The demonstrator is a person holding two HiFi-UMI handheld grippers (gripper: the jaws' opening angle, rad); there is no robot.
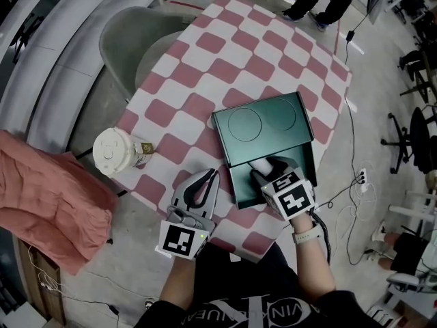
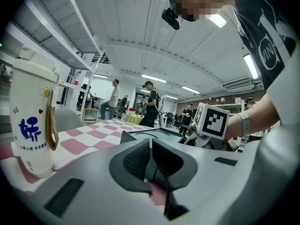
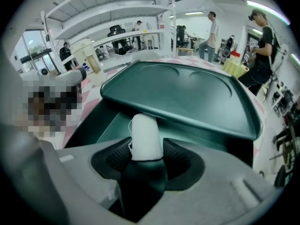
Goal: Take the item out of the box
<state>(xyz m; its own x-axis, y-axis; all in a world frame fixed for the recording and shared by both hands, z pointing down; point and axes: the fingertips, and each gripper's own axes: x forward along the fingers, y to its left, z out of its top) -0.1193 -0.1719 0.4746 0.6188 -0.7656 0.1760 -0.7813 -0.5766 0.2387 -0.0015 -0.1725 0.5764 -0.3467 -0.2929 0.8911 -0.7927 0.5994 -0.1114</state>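
Pink-and-white checkered worktop [image 1: 205, 46] in a busy lab, people milling about at the back. The white rounded item [image 3: 146, 135] is still down in the dark green box [image 1: 240, 185], at the near end, poking out from under the lid [image 1: 263, 125] that sits skewed across the far part. It looks like rolled fabric with a loose thread on one side, so I'd guess light, squashy and not fragile. It probably grips easily on its two long sides, around the middle. The right gripper [image 1: 270, 169] has its fingers spread wide with the item between them. I honestly can't tell if the pads touch it, but it doesn't look squeezed. The left gripper [image 1: 212, 176] rests on the worktop just beside the box, fingers closed on nothing. A lidded cup [image 1: 113, 152] stands well off to the left.
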